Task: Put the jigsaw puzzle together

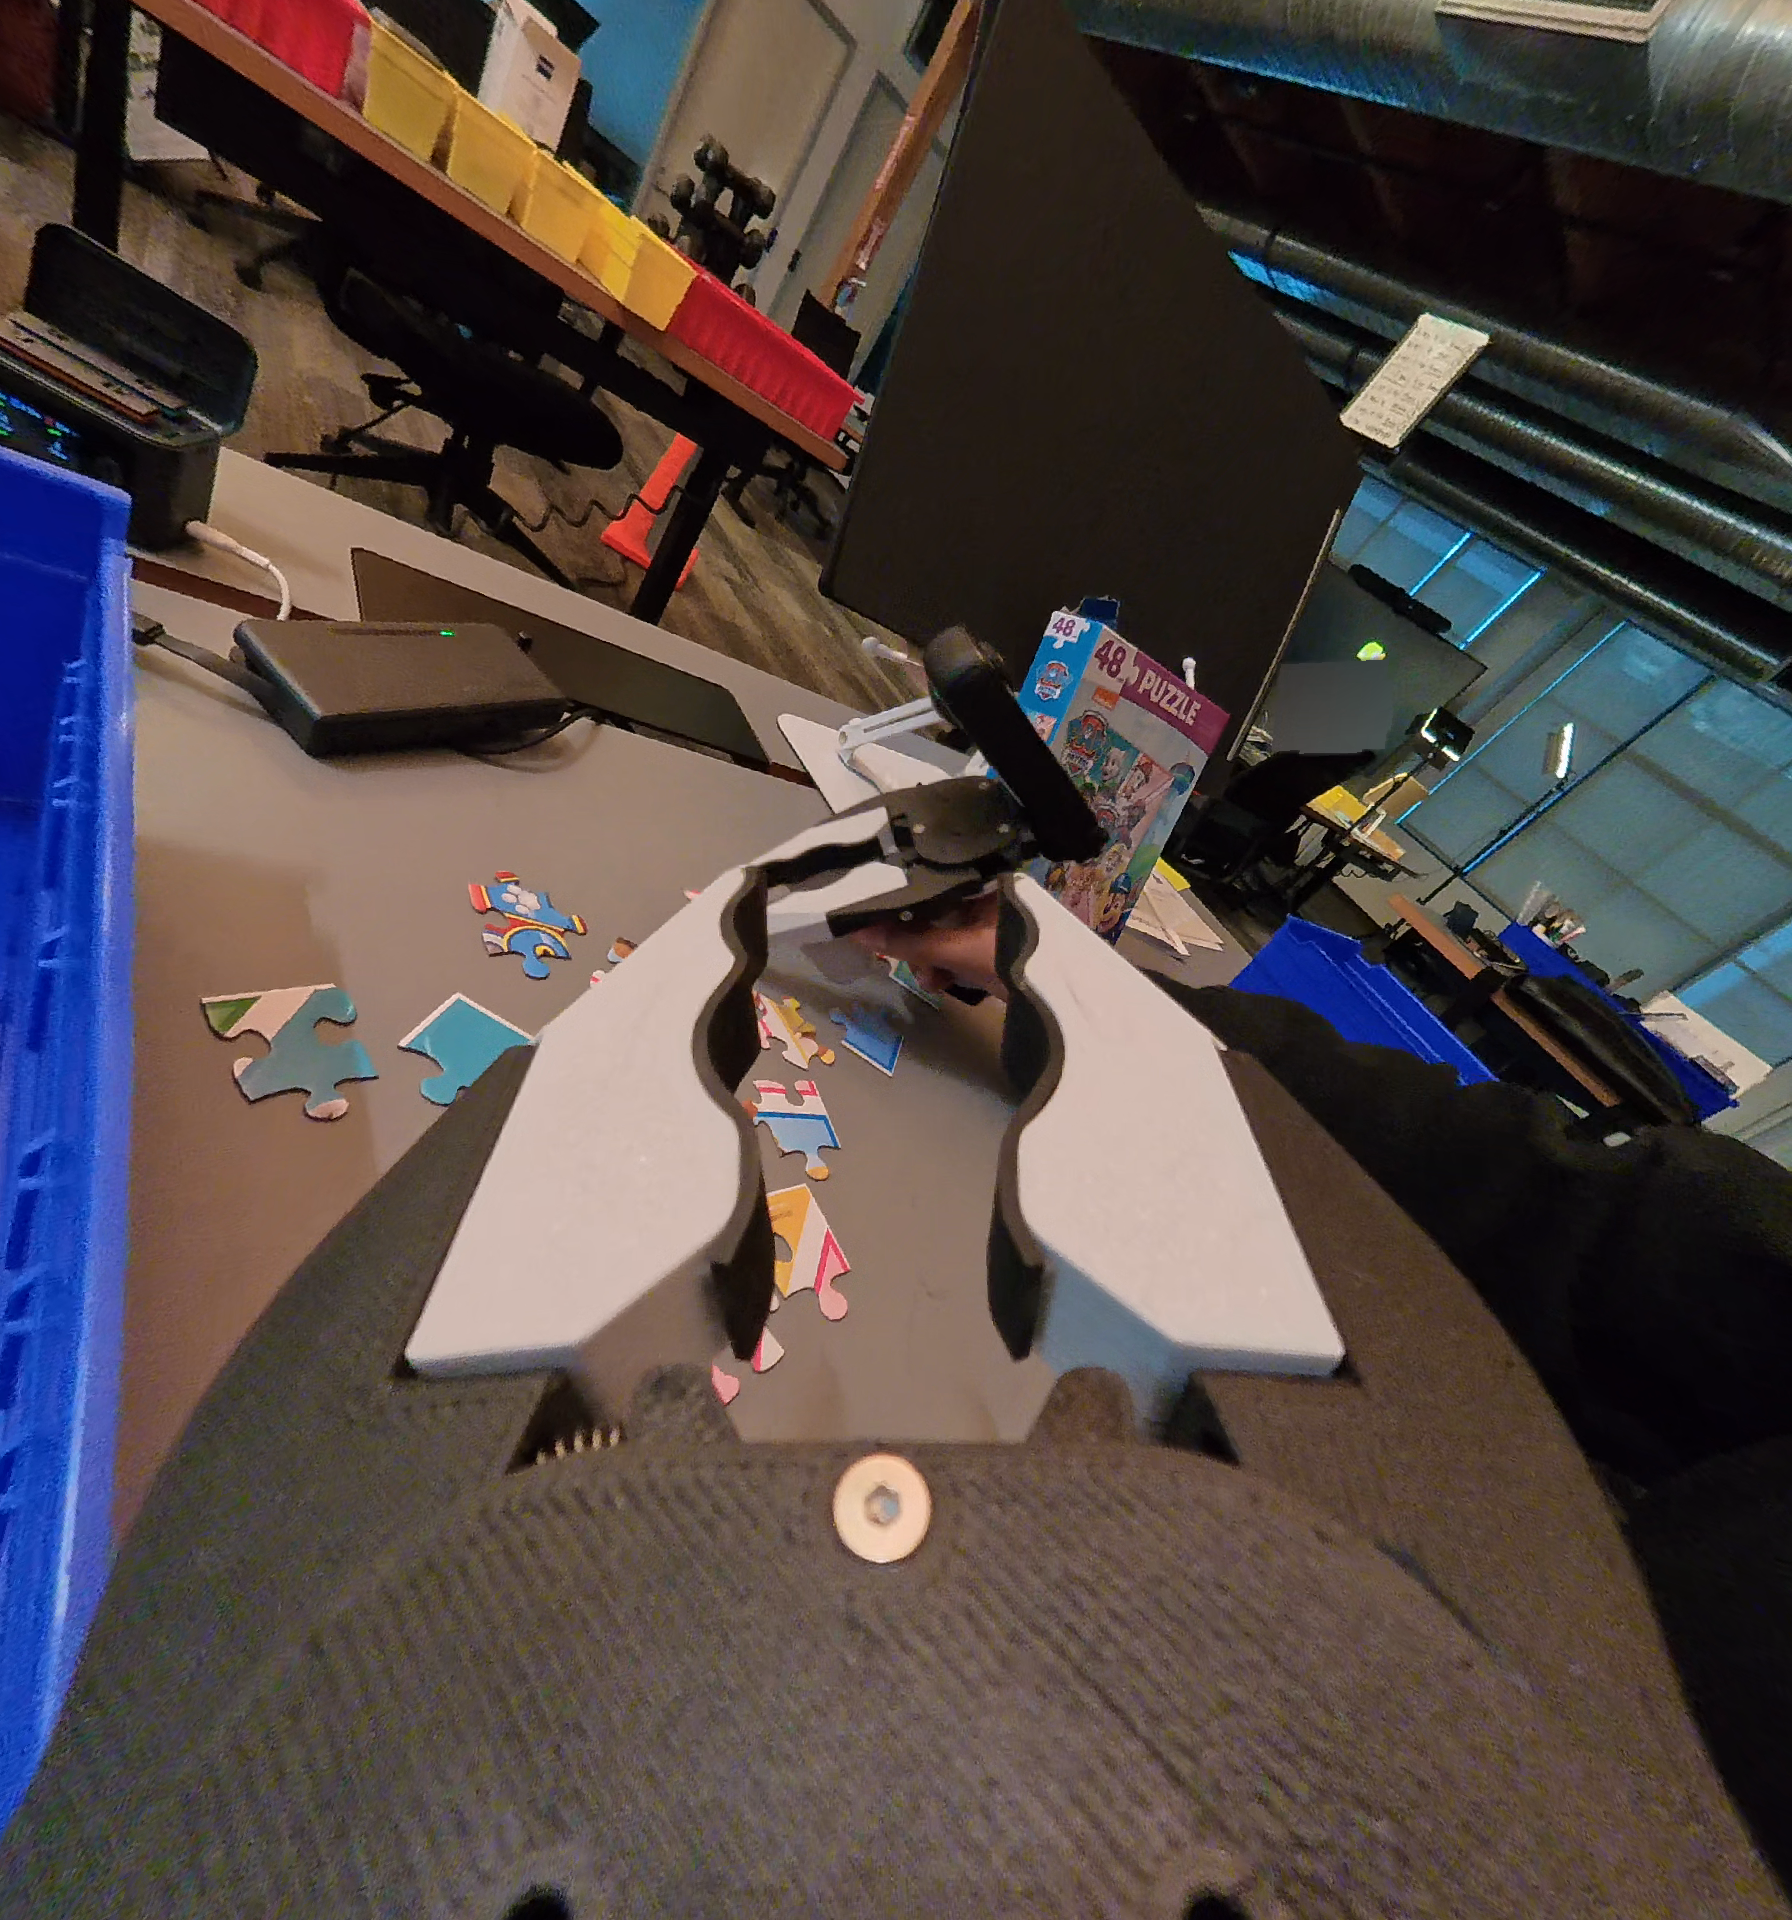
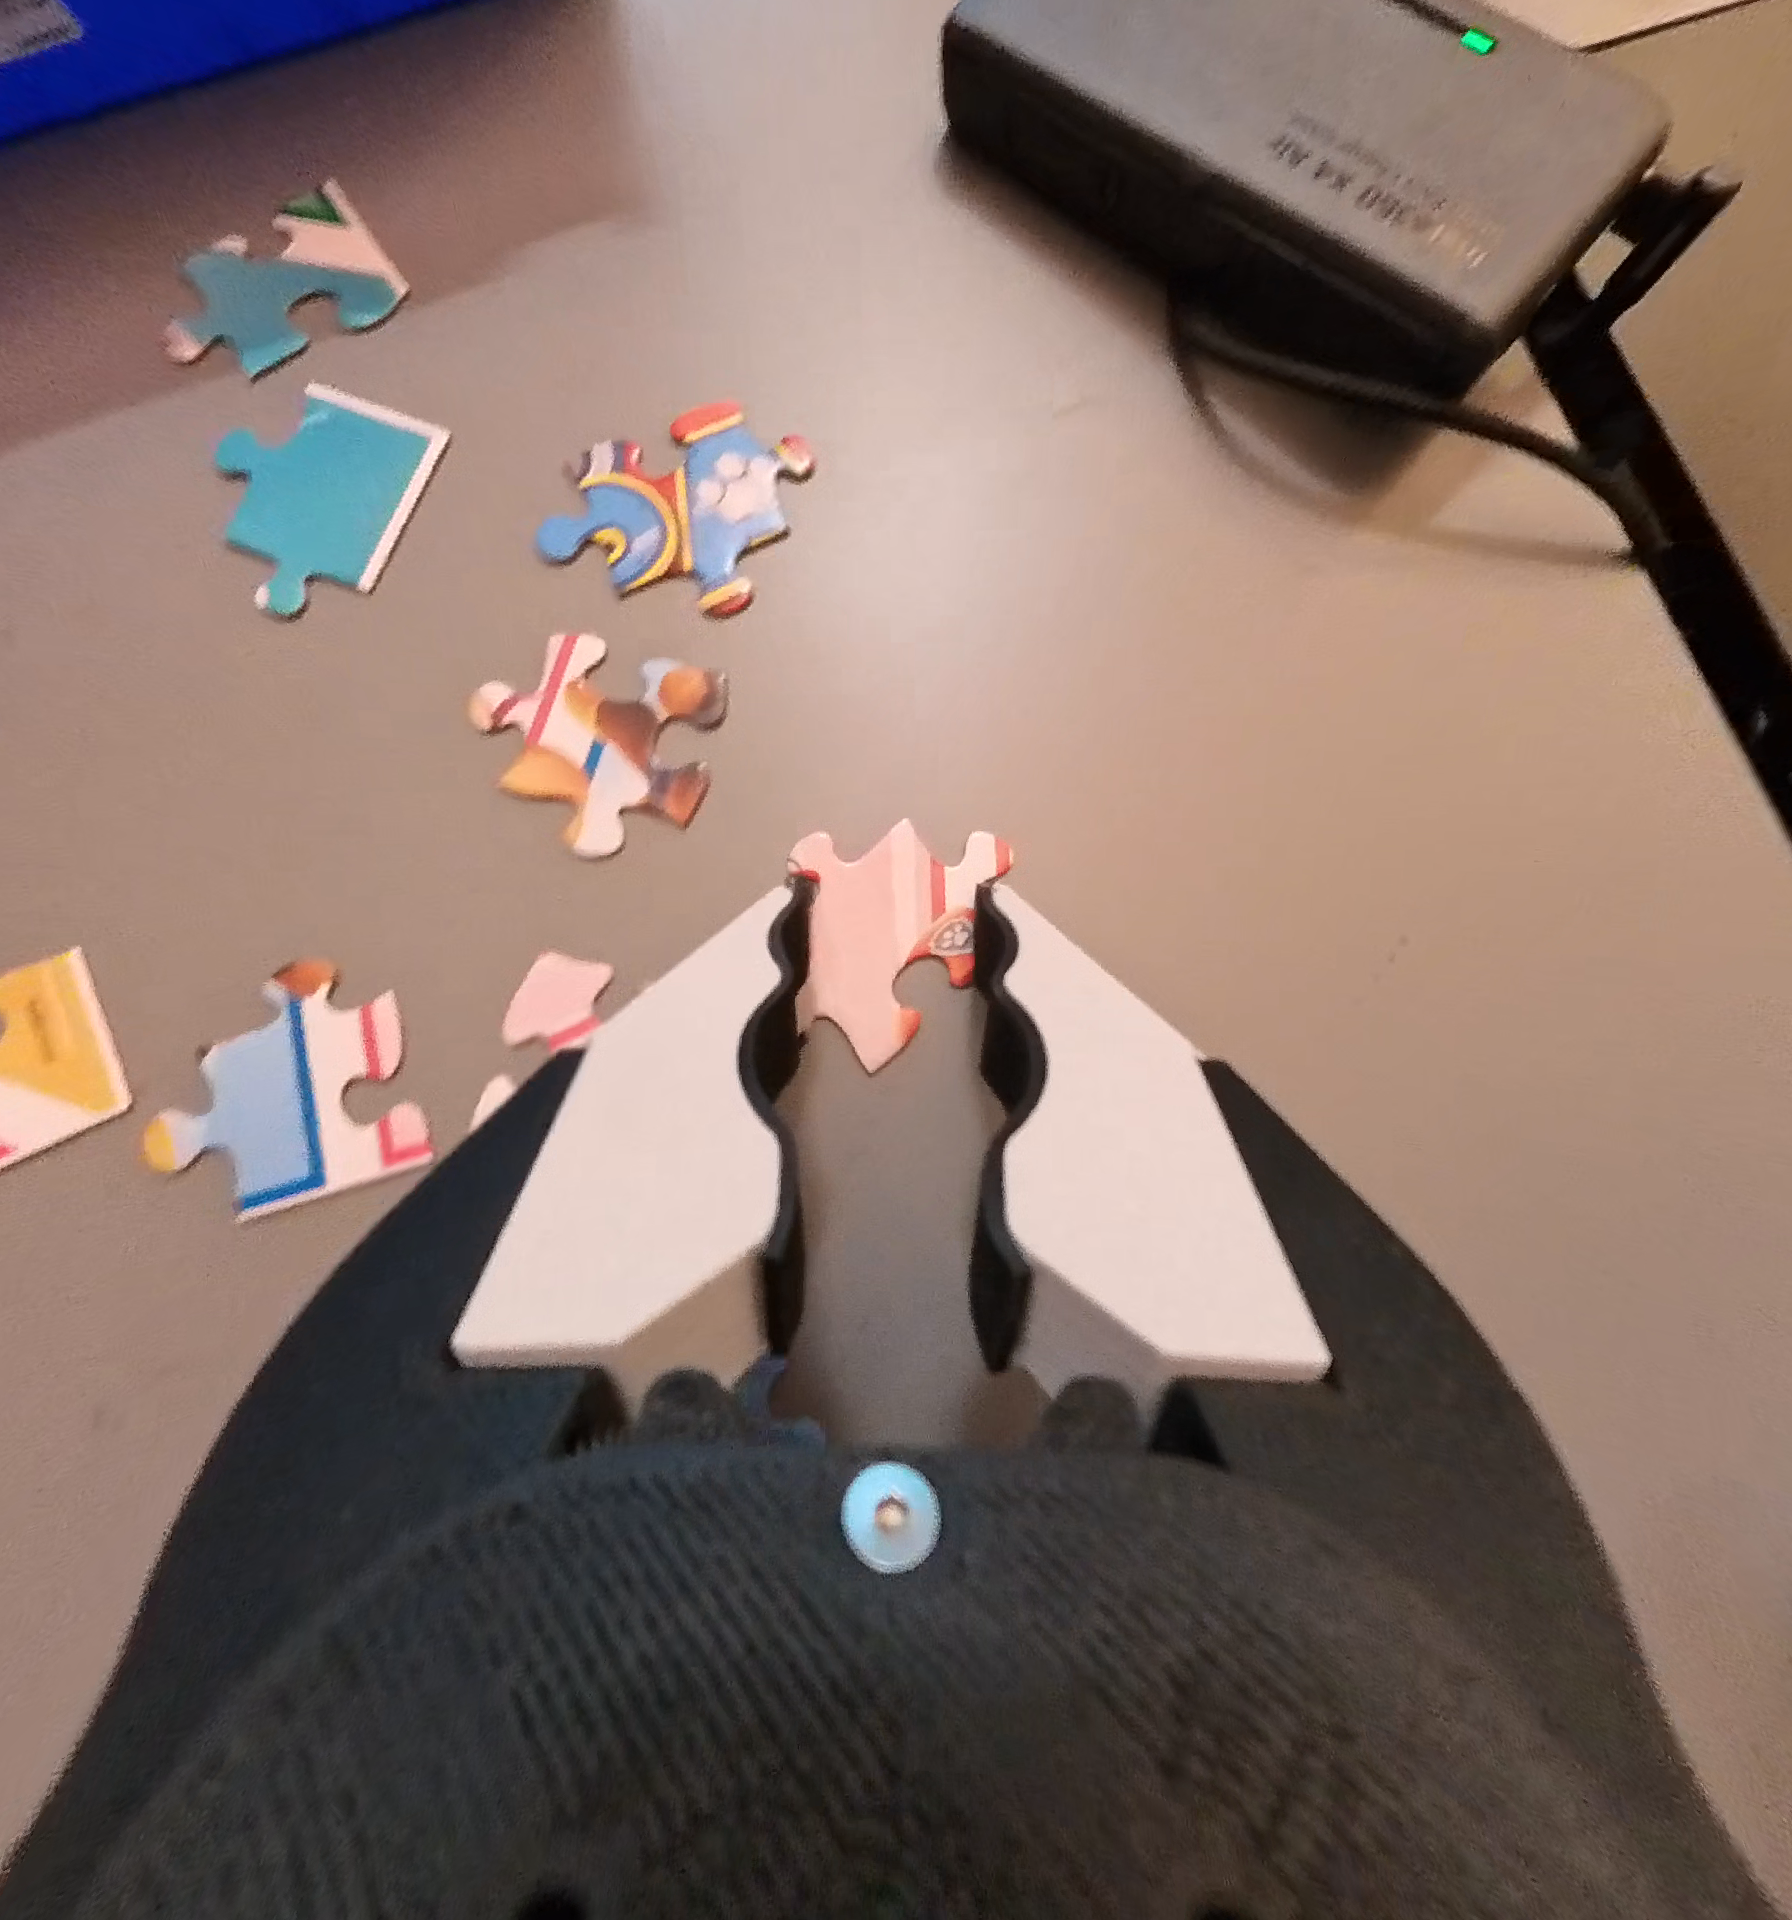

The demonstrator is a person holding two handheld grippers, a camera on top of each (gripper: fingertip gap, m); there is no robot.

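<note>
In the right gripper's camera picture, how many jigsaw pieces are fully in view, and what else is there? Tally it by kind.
loose jigsaw pieces, whole in view: 5
jigsaw piece between the right gripper's fingers: 1
black box with green light: 1
blue bin, corner only: 1
Total: 8 (cut-off pieces not counted)

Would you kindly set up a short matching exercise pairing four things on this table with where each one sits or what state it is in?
Things:
1. pink-and-white puzzle piece
2. puzzle box
3. black power brick
4. left tongs

Descriptions:
A. lying flat with a small green light lit
B. standing upright at the far side of the table
C. pinched between the right tongs
D. open, hovering above loose pieces, holding nothing

Pairs: 1-C, 2-B, 3-A, 4-D
</note>
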